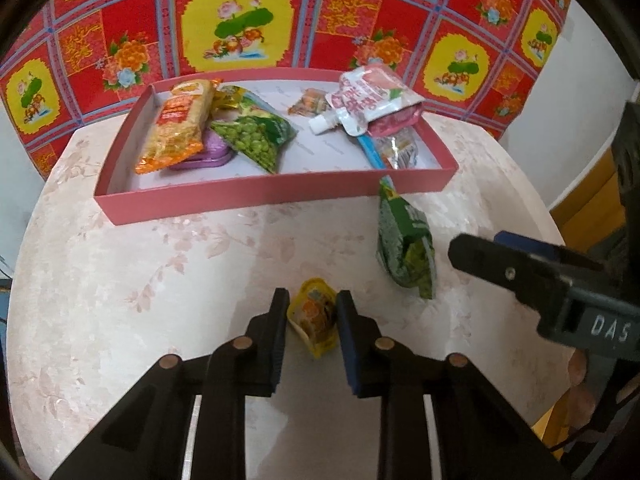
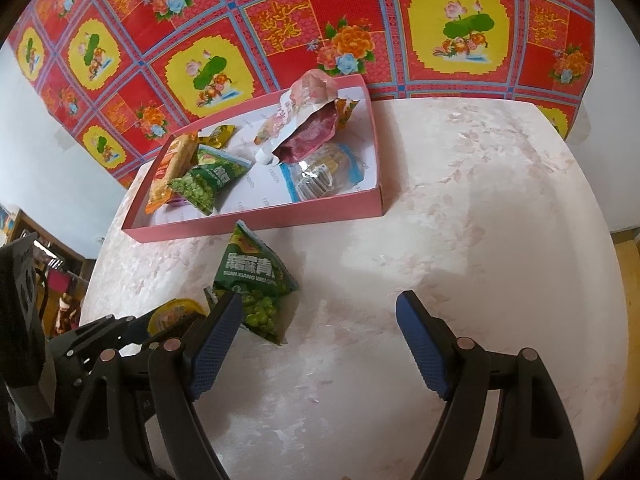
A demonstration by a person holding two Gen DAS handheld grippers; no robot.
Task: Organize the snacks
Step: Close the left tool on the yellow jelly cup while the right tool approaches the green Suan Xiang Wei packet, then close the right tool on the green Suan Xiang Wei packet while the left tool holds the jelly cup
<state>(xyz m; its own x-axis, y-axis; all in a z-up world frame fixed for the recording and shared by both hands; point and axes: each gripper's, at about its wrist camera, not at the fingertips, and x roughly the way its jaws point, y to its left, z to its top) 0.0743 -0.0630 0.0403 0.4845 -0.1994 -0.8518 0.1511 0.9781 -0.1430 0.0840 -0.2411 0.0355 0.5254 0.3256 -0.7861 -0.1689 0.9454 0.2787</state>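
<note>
A: Surface and room?

B: Pale pink tabletop [image 1: 160, 272] with a faint floral print. Behind it, across the top of both views, hangs a red cloth [image 1: 248, 20] with yellow lotus medallions and blue grid lines. White wall shows at the frame edges.

A: Containers?

B: One shallow pink tray [image 1: 256, 196], upper centre in the left wrist view. At its left end: an orange wafer pack [image 1: 176, 128] lying over a purple packet [image 1: 212, 156], and a green pea bag [image 1: 256, 140] beside them. At its right end: a white-and-pink spout pouch [image 1: 368, 100] on top of a clear wrapped snack [image 1: 400, 148].

A: Loose items?

B: A second green pea bag [image 2: 252, 280] lies on the tabletop just in front of the tray's near wall. A small yellow snack packet [image 1: 314, 316] sits lower centre in the left wrist view.

A: Tongs?

B: Left tongs [image 1: 312, 312] are clamped on the yellow snack packet, pads against both its sides. Right tongs [image 2: 320, 312] stand wide apart over bare tabletop, nothing between them; the left finger overlaps the loose pea bag in the picture.
</note>
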